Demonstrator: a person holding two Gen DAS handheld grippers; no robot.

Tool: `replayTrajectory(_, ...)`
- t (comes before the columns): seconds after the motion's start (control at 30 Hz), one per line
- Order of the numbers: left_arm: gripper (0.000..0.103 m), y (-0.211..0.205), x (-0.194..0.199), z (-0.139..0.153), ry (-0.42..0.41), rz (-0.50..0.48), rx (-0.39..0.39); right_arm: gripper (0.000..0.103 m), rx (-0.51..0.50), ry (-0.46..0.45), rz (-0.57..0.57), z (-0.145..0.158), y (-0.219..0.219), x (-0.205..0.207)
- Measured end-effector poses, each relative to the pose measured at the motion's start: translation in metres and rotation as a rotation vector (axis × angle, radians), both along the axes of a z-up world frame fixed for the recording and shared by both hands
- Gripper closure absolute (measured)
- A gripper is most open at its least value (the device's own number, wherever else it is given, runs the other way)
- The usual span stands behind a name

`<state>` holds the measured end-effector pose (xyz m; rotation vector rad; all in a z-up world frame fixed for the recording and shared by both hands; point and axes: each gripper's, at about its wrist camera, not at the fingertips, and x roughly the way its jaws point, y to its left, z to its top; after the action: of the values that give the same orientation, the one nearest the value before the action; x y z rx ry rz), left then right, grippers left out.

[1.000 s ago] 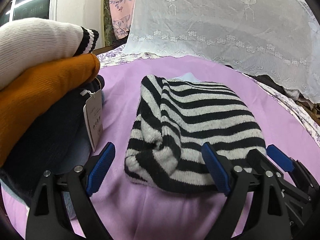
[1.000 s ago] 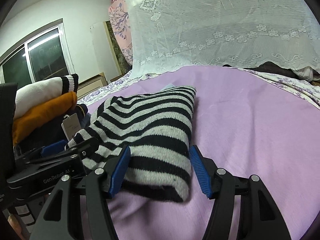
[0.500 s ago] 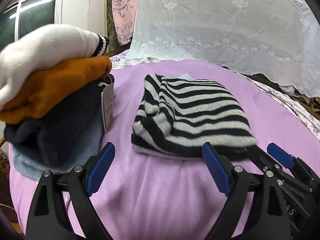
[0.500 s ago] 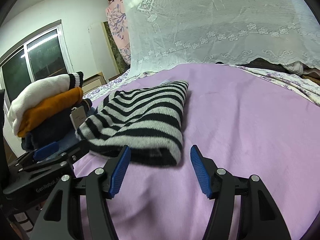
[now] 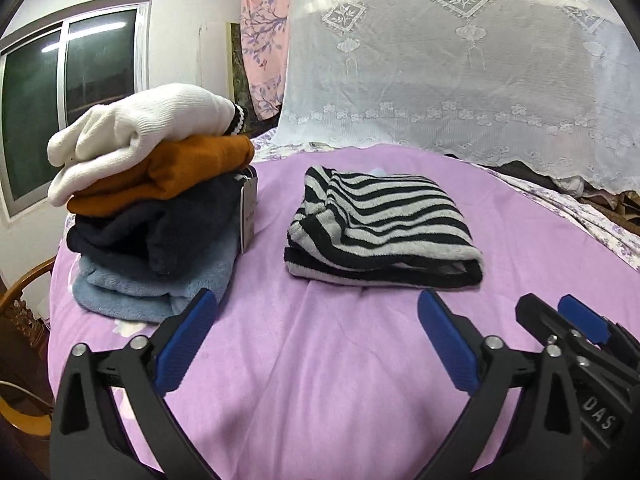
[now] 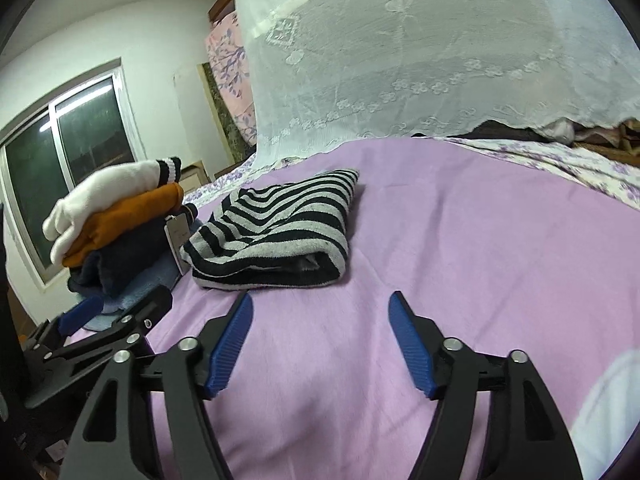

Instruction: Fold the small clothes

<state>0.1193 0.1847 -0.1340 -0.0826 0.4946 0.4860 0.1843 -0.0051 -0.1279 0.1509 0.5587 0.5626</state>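
A folded black-and-grey striped knit (image 5: 380,226) lies on the purple blanket (image 5: 320,360); it also shows in the right wrist view (image 6: 276,232). To its left stands a stack of folded clothes (image 5: 156,216), white on top, then orange, dark navy and light blue, with a paper tag (image 5: 248,212) hanging from it. My left gripper (image 5: 316,340) is open and empty, held short of the striped knit. My right gripper (image 6: 322,340) is open and empty too, also short of the knit and apart from it.
A white lace curtain (image 5: 460,72) hangs behind the bed. A window (image 5: 60,92) is on the left wall. A wooden chair (image 5: 24,300) stands by the bed's left edge. A white cloth corner (image 6: 604,412) shows at the lower right.
Both grippers have drawn back from the striped knit, which they straddled before. The knit now lies folded and free on the blanket, farther from both.
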Motion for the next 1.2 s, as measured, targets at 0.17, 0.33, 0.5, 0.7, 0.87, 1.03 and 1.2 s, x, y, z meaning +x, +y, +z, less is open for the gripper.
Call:
replayTrajectory(0.17, 0.004, 0.001, -0.020, 0.003, 0.031, 0.006, -0.054, 0.014, -0.031, 0.003, 0.022, 0.011, -0.001, -0.022)
replayTrajectory(0.33, 0.004, 0.011, -0.031, 0.014, 0.106, 0.019, -0.086, 0.003, -0.134, -0.001, 0.062, 0.044, 0.014, -0.045)
replayTrajectory(0.5, 0.004, 0.014, -0.038, 0.034, 0.131, 0.006, -0.120, 0.003, -0.190, -0.098, 0.076, 0.082, 0.018, -0.076)
replayTrajectory(0.7, 0.004, 0.010, -0.043, 0.070, 0.121, -0.014, -0.093, 0.003, -0.129, -0.067, 0.076, 0.109, 0.014, -0.071)
replayTrajectory(0.87, 0.004, 0.009, -0.047, 0.102, 0.072, -0.006, -0.062, 0.003, -0.087, -0.038, 0.039, 0.133, 0.013, -0.055)
replayTrajectory(1.03, 0.004, 0.003, -0.047, 0.112, 0.084, 0.025, -0.005, 0.003, -0.074, 0.007, 0.047, 0.131, 0.014, -0.046)
replayTrajectory(1.2, 0.004, 0.006, -0.046, 0.099, 0.120, 0.019, -0.054, 0.003, -0.086, 0.007, 0.024, 0.126, 0.002, -0.046)
